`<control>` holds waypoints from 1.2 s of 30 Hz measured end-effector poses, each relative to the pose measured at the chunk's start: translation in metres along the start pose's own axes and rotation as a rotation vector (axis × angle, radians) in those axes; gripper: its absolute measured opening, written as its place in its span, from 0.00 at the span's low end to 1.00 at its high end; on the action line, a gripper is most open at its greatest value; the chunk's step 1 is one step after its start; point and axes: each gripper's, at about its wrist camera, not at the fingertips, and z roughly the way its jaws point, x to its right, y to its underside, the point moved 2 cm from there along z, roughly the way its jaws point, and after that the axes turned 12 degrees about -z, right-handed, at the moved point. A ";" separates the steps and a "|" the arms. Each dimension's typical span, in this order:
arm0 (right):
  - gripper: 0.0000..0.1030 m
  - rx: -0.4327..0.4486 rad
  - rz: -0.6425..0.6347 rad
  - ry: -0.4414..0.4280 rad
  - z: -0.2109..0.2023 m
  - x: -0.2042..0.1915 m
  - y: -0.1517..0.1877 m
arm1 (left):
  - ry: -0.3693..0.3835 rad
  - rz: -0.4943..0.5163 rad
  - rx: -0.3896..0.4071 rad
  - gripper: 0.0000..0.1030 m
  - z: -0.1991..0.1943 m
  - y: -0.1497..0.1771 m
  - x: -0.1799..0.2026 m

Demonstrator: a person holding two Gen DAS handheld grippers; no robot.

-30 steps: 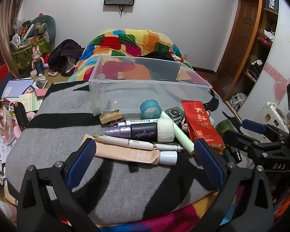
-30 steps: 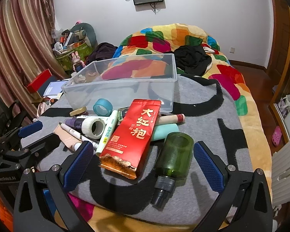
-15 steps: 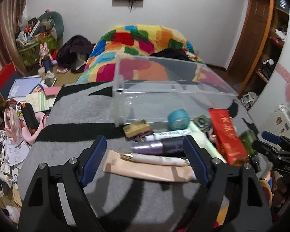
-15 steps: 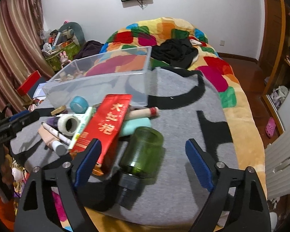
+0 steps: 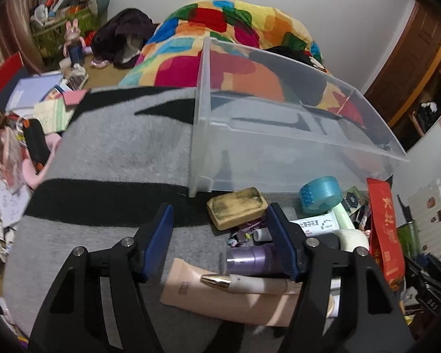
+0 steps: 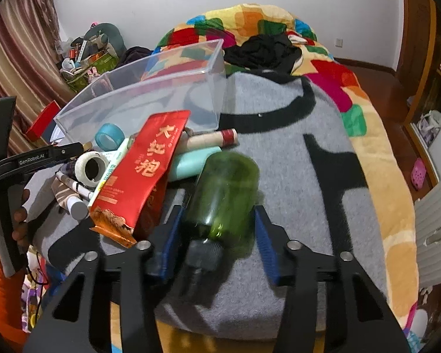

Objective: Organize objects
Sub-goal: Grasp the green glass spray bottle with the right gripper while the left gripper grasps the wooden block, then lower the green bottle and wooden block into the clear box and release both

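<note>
Green bottle [image 6: 223, 194] lies on its side on the grey blanket [image 6: 294, 158], low in the middle of the right view. The right hand-held gripper [image 6: 217, 236] is closing around it, pads not yet pressing. The left hand-held gripper [image 5: 217, 241] is closing half-wide over the blanket beside the purple tube [image 5: 250, 260], holding nothing. The clear box [image 5: 279, 158] sits just behind the pile.

Grey blanket [image 6: 279, 158] with black stripes; dark green bottle [image 6: 225, 194]; red packet [image 6: 150, 161], gold lettering; teal tape roll [image 5: 320, 194]; multicoloured patchwork quilt [image 5: 235, 26].
</note>
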 end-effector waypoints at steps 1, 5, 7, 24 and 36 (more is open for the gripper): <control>0.38 0.007 0.005 0.004 0.000 0.001 0.001 | 0.004 -0.002 0.006 0.60 0.001 0.001 0.000; 0.38 0.022 0.012 0.011 -0.003 0.004 0.001 | 0.028 0.012 0.010 0.45 0.001 0.004 0.004; 0.38 0.029 0.010 0.018 -0.005 0.004 0.001 | 0.041 0.015 0.006 0.41 0.001 0.006 0.006; 0.38 0.096 -0.026 0.032 -0.022 -0.003 -0.018 | 0.035 0.020 0.006 0.42 0.001 0.006 0.009; 0.38 0.201 -0.094 0.017 -0.032 -0.021 -0.077 | 0.090 0.021 0.135 0.42 -0.053 -0.001 0.008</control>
